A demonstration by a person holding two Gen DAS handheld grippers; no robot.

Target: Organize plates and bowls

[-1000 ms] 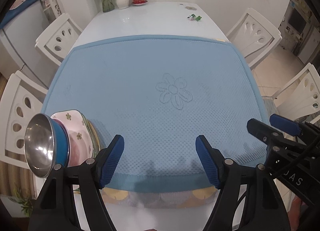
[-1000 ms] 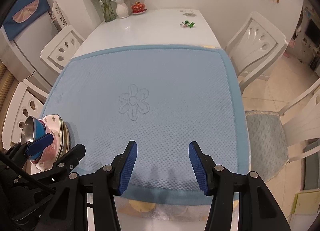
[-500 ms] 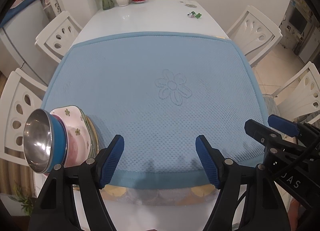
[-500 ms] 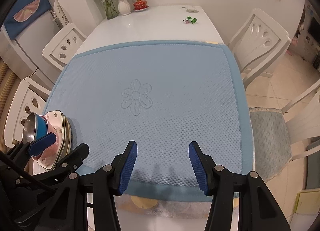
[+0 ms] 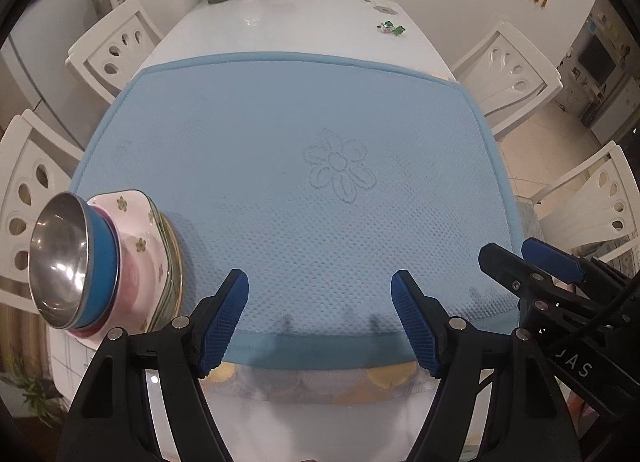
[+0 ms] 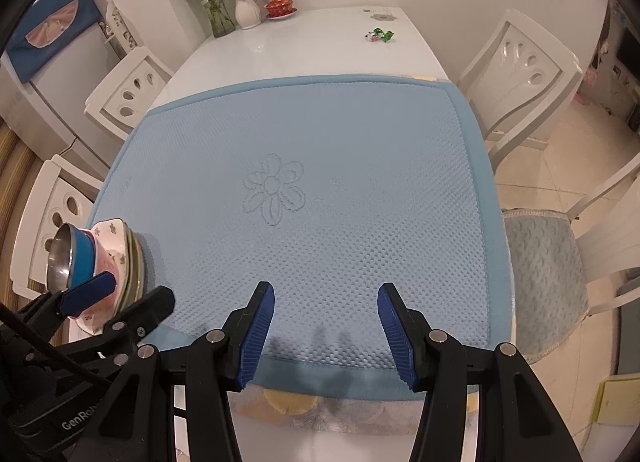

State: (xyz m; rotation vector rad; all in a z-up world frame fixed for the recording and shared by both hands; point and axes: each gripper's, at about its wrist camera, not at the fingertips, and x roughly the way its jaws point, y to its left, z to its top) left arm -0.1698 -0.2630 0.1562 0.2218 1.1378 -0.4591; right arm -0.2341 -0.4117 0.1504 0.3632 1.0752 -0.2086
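Stack: a steel bowl point(image 5: 60, 258) with a blue outside sits nested in a pink flowered bowl point(image 5: 136, 246), and that rests on what look like two or three plates point(image 5: 172, 262); the edges are too squeezed at the rim of the view to count for sure.
Where the stack is: at the near left corner of the blue mat point(image 5: 280, 142), partly over the mat's edge and onto the white table point(image 5: 288, 18).
Left hand-held gripper point(image 5: 320, 318): fingers spread wide, nothing between them, hanging above the near edge of the mat, just to the right of the stack and not touching it.
Right hand-held gripper point(image 6: 326, 326): also spread wide and holding nothing, above the same near edge, further right, well apart from the stack.
Mat: a dimpled pad with a flower pressed into its middle, covering the near half of the table.
Far end of the table: a glass vase point(image 6: 220, 18) of greenery, a white vase point(image 6: 246, 12) of flowers, a red lidded cup point(image 6: 280, 6) on a saucer, and a few wrapped candies point(image 6: 380, 35).
Around the table: white chairs point(image 6: 516, 70) on both sides.
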